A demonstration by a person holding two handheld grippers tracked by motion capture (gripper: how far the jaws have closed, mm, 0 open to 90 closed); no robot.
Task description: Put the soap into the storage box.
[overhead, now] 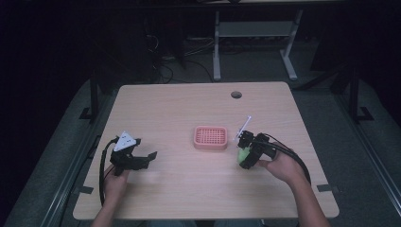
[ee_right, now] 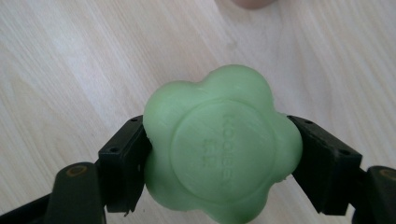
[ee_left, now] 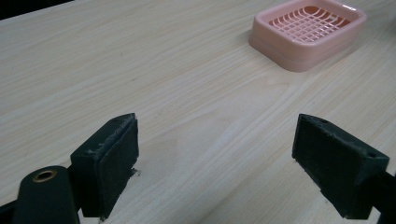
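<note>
A green, flower-shaped bar of soap (ee_right: 222, 144) with rounded lobes and faint embossed lettering on its flat face sits at the centre of the right gripper view, clamped between the two black jaws of the right gripper (ee_right: 219, 156), which press against its left and right sides. Pale wood-grain table (ee_right: 70, 60) fills the background behind it. In the high view the soap (overhead: 243, 154) appears as a small green patch right of centre, held in the right gripper (overhead: 248, 151), with the person's right hand (overhead: 279, 165) behind it coming up from the lower right of the frame. Just to the left of it, near the middle of the table (overhead: 179, 189), lies a pink soap dish (overhead: 210, 137) with a grid-patterned bottom; the soap is near the dish but apart from it. In the left gripper view the same dish (ee_left: 308, 32) lies at the upper right of the frame, and the left gripper (ee_left: 217, 161) has its jaws spread wide with only bare table between them. In the high view the left gripper (overhead: 142, 158) is at the lower left of the table, well apart from the dish, held by the left hand (overhead: 116, 182), with a black cable (overhead: 101, 175) looping beside it.
</note>
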